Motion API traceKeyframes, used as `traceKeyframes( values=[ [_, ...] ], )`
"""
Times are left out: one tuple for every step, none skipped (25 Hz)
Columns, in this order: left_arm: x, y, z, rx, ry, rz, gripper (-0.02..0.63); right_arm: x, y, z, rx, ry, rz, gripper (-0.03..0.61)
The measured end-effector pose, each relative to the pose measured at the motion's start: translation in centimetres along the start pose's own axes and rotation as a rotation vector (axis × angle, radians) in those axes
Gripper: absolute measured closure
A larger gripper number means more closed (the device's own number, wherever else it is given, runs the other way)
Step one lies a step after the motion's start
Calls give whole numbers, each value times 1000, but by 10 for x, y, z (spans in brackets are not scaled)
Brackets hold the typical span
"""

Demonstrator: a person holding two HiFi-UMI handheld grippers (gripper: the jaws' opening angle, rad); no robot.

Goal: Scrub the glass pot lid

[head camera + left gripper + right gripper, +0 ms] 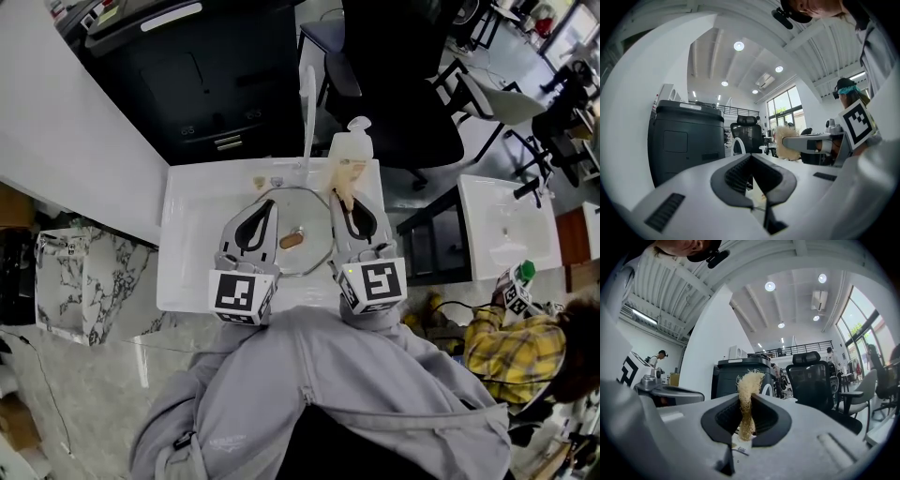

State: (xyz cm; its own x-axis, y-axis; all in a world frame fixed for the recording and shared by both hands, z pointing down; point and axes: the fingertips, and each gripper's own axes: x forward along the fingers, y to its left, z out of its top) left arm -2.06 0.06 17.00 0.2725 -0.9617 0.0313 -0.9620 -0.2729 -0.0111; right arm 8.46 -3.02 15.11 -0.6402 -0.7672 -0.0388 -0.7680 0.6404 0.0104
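The glass lid (pixel 307 223) lies flat in the sink (pixel 187 234), knob up, between our two hand-held grippers. The right hand-held gripper (pixel 746 398) clamps a loofah (pixel 749 380); the left hand-held gripper (pixel 269 205) is closed on nothing. We see no suds, so we judge the scrubbing still ahead. One lid, one loofah, one soap bottle (pixel 352 155), one tap (pixel 307 112).

Wall: a white wall (pixel 66 131) slants down the left of the head view.
Counter: a white counter (pixel 187 253) with a basin; a second white basin unit (pixel 483 211) stands apart at right.
Furniture: a black cabinet (pixel 206 84) behind the counter, with a black office chair (pixel 403 94) beside it.
Floor: pale, glossy floor (pixel 75 394); a marbled white block (pixel 70 281) at left.
Ceiling: high, white ceiling (pixel 797 268) with round lights (pixel 770 286) lit.
Windows: tall windows (pixel 855 329) at right, bright with daylight.
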Motion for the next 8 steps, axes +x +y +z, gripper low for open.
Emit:
traceKeyframes(
  values=[
    [-1, -3, -1, 1, 1, 2, 607, -2, -1, -2, 3, 0, 1, 546],
    [-1, -5, -2, 1, 1, 4, 607, -4, -2, -4, 8, 2, 2, 546],
    [-2, -6, -3, 1, 1, 7, 607, -5, -3, -6, 13, 4, 5, 546],
    [-3, -8, -4, 0, 1, 10, 607, -6, -3, -8, 16, 7, 8, 546],
    [-4, -9, -4, -1, 2, 14, 607, -8, -3, -9, 17, 9, 12, 546],
    [-5, -10, -5, -2, 2, 17, 607, -10, -2, -10, 16, 10, 16, 546],
    [-6, -11, -5, -3, 2, 20, 607, -12, -1, -10, 13, 10, 19, 546],
    [-8, -12, -6, -4, 2, 23, 607, -14, -1, -11, 10, 10, 22, 546]
  ],
)
